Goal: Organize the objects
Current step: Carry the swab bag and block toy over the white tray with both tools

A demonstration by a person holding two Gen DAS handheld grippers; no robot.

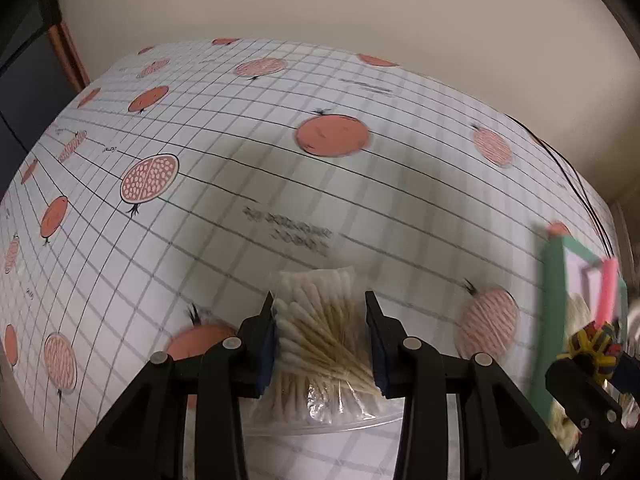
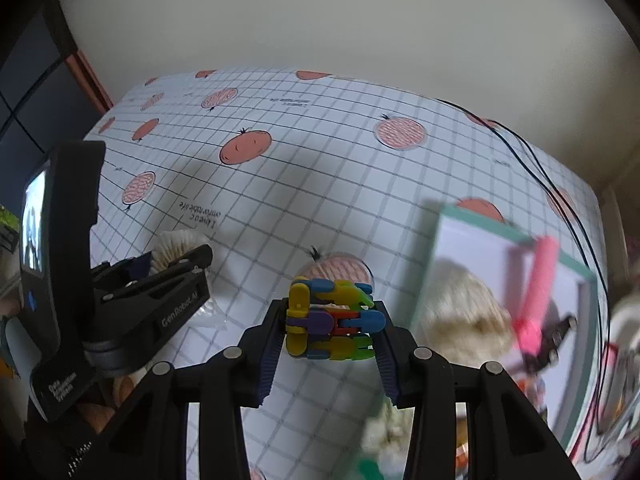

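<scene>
My left gripper is tipped forward over the tabletop, its jaws clamped on a clear bag of cotton swabs, lifted above the cloth. My right gripper sits level beside it, jaws clamped on a bundle of colourful plastic clips. Farther right, a green-rimmed tray holds a blurred pink tube.

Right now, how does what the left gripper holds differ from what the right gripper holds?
The left gripper holds a clear bag of cotton swabs: pale, soft, loose-packed. The right gripper holds a multicoloured plastic link toy: rigid, bright yellow, blue, green and orange. The bag bulges past the gripper; the toy sits compactly between the fingers. Both are clamped above the tablecloth.
</scene>
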